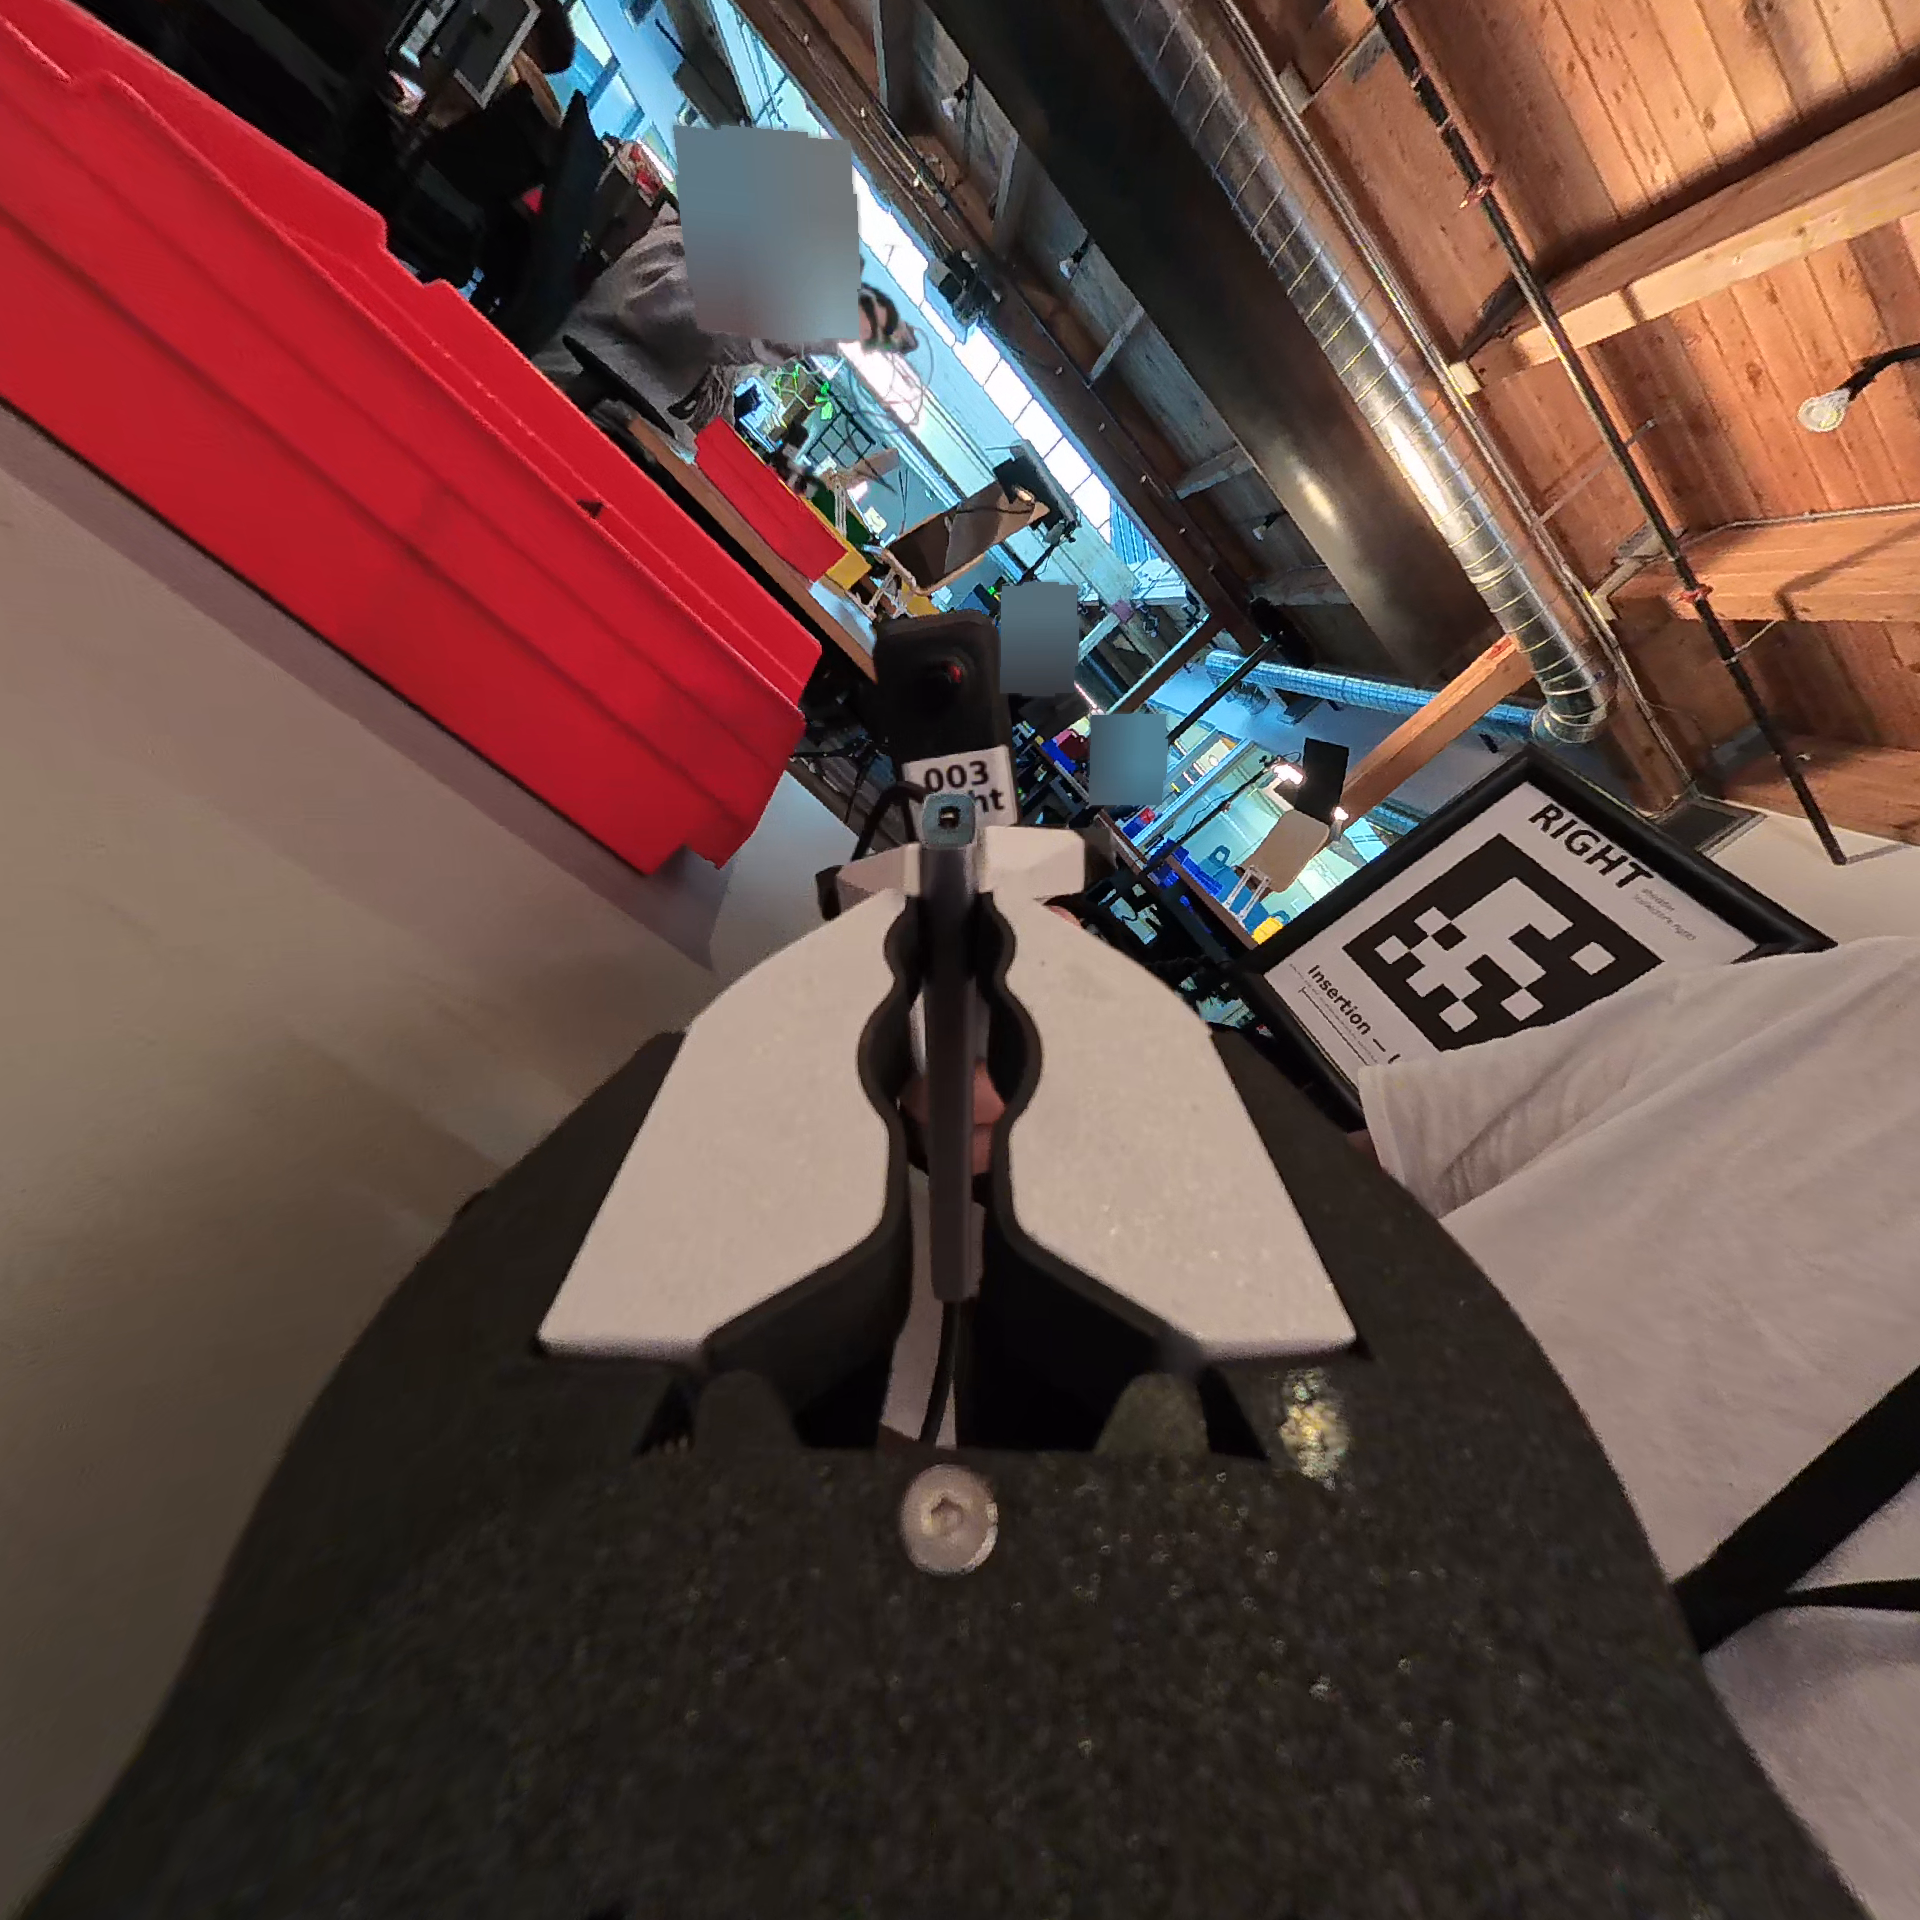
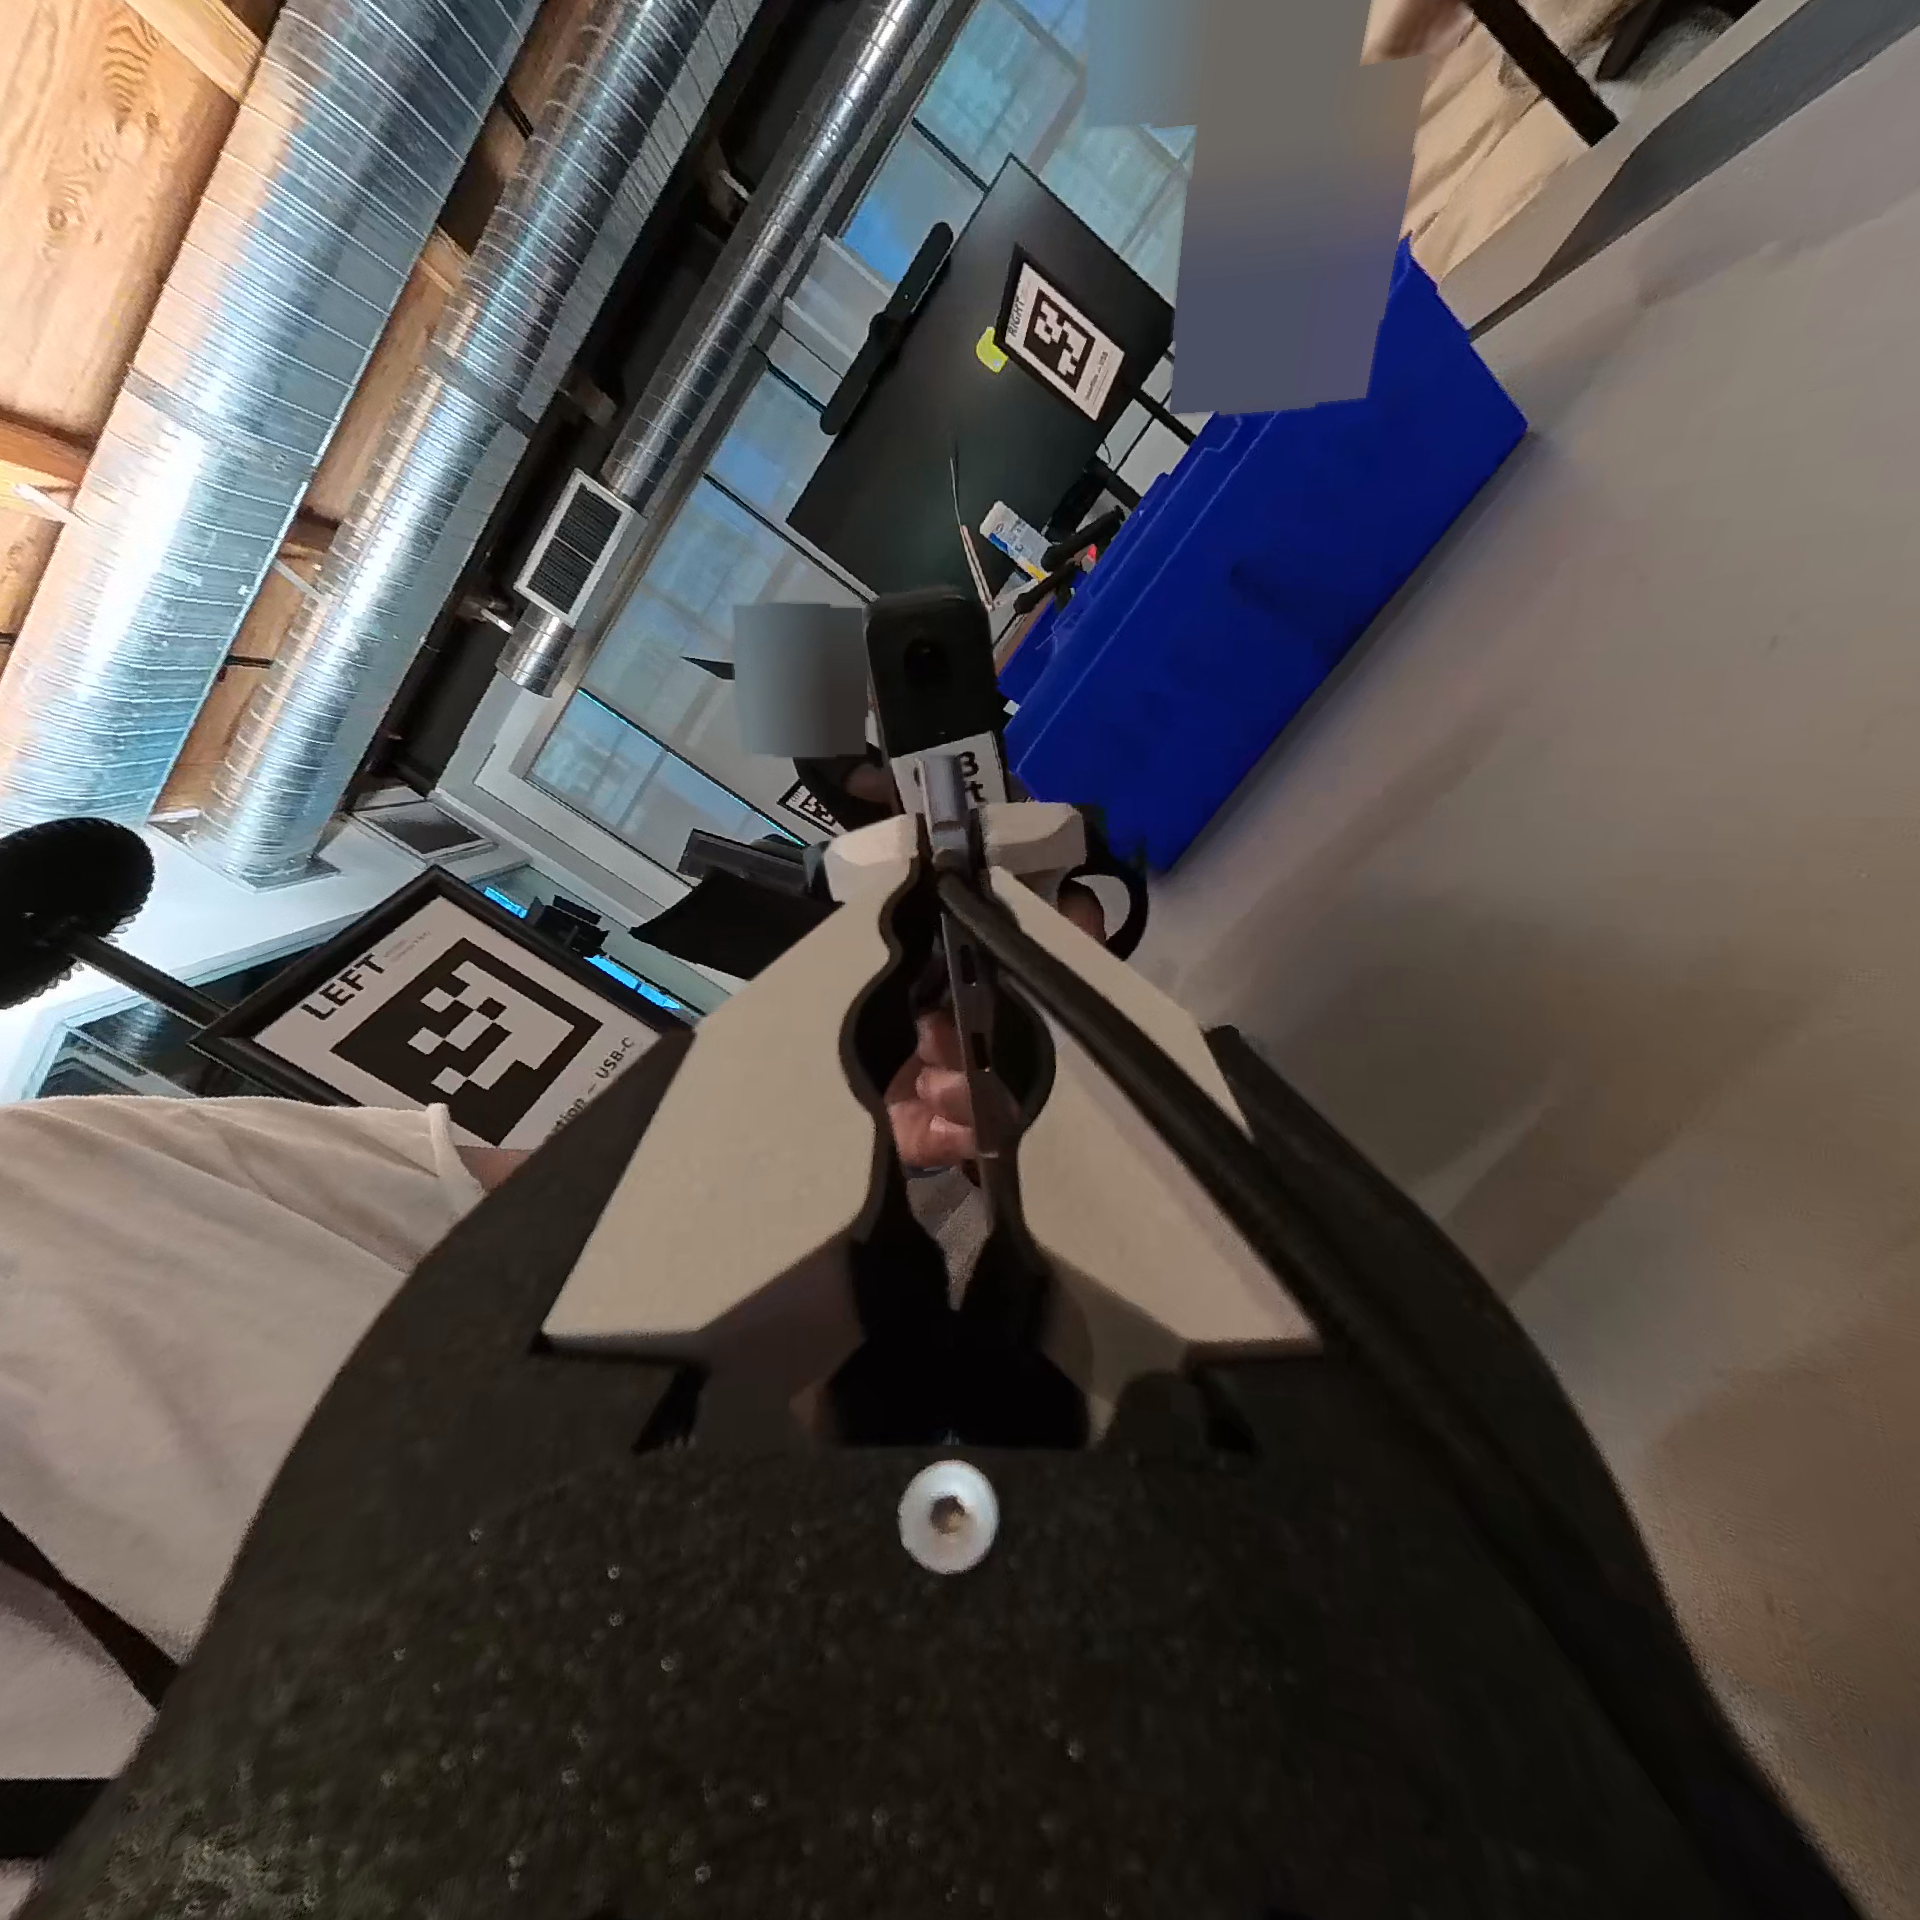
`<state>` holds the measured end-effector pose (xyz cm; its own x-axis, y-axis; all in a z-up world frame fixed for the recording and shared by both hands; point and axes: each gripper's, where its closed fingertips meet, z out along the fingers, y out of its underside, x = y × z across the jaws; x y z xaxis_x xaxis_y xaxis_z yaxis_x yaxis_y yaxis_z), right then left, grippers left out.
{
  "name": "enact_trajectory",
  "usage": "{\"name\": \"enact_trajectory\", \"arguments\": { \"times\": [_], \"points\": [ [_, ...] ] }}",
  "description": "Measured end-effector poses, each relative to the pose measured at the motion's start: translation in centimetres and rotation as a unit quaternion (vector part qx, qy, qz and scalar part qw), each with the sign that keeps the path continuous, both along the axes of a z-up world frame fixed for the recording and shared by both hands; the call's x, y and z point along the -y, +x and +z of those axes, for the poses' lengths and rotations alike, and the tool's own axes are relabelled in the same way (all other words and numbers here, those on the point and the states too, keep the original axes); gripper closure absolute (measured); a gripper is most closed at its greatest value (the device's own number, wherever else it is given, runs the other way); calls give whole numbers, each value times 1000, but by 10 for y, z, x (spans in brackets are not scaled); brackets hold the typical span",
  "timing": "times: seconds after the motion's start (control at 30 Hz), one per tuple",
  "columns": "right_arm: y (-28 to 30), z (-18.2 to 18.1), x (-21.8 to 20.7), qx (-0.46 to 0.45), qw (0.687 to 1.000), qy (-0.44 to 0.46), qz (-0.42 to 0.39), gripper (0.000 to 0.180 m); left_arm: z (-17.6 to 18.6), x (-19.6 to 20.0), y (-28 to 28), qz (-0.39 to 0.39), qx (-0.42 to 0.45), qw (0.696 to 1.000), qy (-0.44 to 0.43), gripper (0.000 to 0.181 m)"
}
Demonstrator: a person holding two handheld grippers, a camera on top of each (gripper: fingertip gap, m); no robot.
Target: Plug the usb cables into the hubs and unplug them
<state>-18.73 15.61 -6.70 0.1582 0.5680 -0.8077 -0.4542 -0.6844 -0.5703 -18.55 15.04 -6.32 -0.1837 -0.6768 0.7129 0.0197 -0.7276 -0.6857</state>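
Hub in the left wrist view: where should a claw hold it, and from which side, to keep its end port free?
Grip the hub on its two broad flat faces, mid-length, coming from the cable end along its length, as the left claw does. It is thin, so the faces seat well; the tip port stays clear.

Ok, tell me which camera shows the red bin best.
The left wrist view: the red bin fills its upper left, sitting on the pale table with one long side in plain sight. The right wrist view shows none of it, only a blue bin.

Hub between left gripper fingers, seemingly facing cable.
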Motion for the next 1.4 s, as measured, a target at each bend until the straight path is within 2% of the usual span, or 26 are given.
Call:
{"name": "enact_trajectory", "arguments": {
  "times": [0.27,0.37,0.47,0.7,0.97,1.3,1.4],
  "points": [
    [3,-7,0,-22,998,-53,19,175,-7,1,3,-8,-16,999,-31,172],
    [7,-8,-2,-37,997,-65,11,175,-14,10,5,-34,-41,998,-14,165],
    [9,-9,-2,-36,997,-67,12,175,-22,14,8,-42,-63,997,-1,171],
    [7,-6,3,12,1000,-18,18,176,-16,11,1,-45,-60,997,19,172],
    [5,-1,2,13,1000,4,12,175,-9,7,-1,-28,-62,996,54,172],
    [6,6,0,6,1000,16,-12,175,-1,6,2,-14,-15,1000,-8,172],
    [5,5,6,21,999,23,12,175,1,5,-1,-26,-44,998,24,172]
  ]
}}
